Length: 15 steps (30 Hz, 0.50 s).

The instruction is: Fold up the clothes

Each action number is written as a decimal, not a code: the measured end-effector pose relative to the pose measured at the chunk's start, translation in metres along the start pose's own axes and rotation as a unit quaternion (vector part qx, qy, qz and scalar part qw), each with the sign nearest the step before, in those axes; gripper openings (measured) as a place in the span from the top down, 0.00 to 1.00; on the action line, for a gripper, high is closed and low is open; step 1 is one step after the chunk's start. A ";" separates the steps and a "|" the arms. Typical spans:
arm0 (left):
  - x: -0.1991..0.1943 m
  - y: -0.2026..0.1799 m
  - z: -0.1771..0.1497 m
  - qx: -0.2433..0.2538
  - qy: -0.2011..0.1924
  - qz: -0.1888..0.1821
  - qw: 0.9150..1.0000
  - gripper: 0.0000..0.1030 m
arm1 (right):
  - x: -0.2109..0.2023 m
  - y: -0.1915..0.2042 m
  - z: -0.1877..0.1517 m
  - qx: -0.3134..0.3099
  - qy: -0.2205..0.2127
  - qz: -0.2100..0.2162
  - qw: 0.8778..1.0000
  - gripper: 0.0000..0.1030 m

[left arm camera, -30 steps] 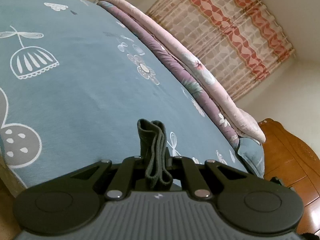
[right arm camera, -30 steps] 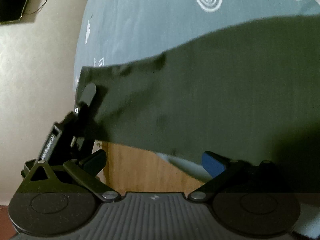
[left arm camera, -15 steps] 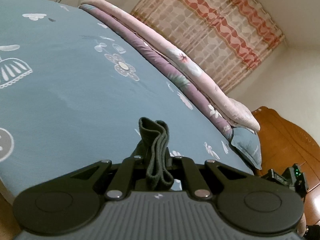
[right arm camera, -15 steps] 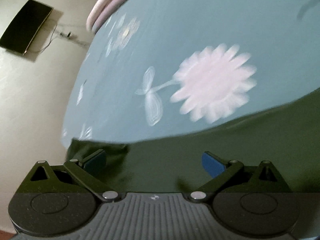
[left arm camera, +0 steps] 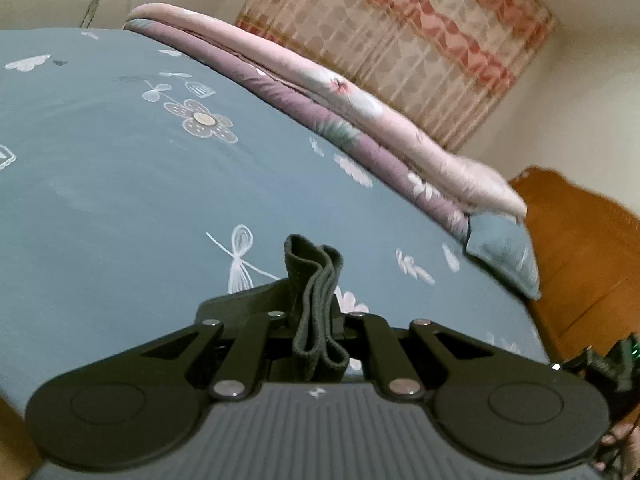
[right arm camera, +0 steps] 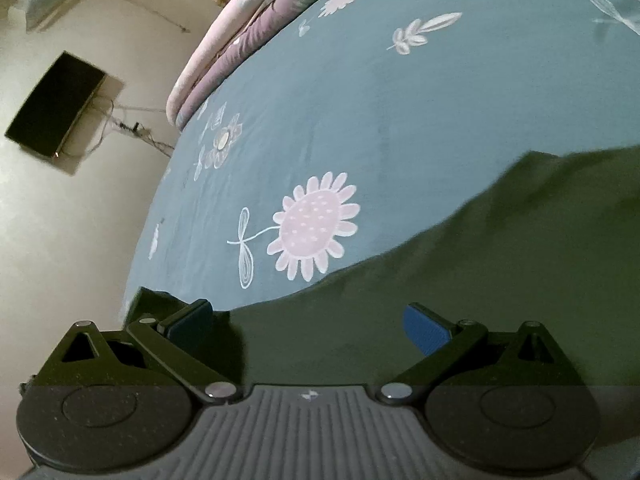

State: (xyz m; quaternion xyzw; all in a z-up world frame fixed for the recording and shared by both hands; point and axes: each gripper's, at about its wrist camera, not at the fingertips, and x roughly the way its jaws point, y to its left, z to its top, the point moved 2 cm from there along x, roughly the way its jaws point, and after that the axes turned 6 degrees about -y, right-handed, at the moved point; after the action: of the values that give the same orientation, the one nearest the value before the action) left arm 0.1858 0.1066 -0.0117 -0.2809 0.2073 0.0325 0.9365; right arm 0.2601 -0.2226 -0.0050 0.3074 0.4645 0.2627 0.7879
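Observation:
A dark green garment lies spread over the near part of the blue flowered bed sheet. My left gripper is shut on a bunched, ribbed edge of the dark green garment, which sticks up between the jaws above the sheet. My right gripper is open, its blue pads apart and just above the garment's near edge. Nothing is held between them.
A rolled pink and purple quilt lies along the far side of the bed, with a blue pillow at its end. A wooden headboard stands at the right. A patterned curtain hangs behind. A black screen is on the wall.
Both grippers have moved forward over the bed. The garment, hanging in front of the right gripper earlier, now lies on the sheet. The left gripper stays shut on the ribbed edge.

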 end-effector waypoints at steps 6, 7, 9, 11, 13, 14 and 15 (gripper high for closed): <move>0.013 -0.030 -0.020 0.042 0.028 -0.001 0.999 0.93 | -0.022 -0.023 0.003 0.019 -0.013 0.007 1.000 0.00; 0.015 -0.034 -0.024 0.052 0.032 0.001 0.998 0.93 | -0.024 -0.026 0.004 0.021 -0.014 0.006 1.000 0.00; 0.021 -0.043 -0.032 0.073 0.040 0.007 0.997 0.93 | -0.027 -0.032 0.004 0.029 -0.018 0.005 0.999 0.00; 0.025 -0.049 -0.040 0.095 0.044 0.013 0.994 0.93 | -0.030 -0.038 0.004 0.037 -0.022 0.004 0.999 0.00; 0.029 -0.054 -0.046 0.111 0.051 0.012 0.992 0.93 | -0.032 -0.042 0.003 0.045 -0.022 0.005 0.999 0.00; 0.031 -0.056 -0.049 0.120 0.053 0.012 0.991 0.93 | -0.033 -0.044 0.003 0.048 -0.023 0.004 0.999 0.00; 0.033 -0.059 -0.051 0.127 0.056 0.011 0.990 0.93 | -0.034 -0.044 0.002 0.047 -0.024 0.001 0.999 0.00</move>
State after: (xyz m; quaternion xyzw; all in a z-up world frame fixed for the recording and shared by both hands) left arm 0.2077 0.0279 -0.0340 -0.1592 0.2649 0.0008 0.9510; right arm 0.2531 -0.2765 -0.0166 0.3504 0.4574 0.2338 0.7832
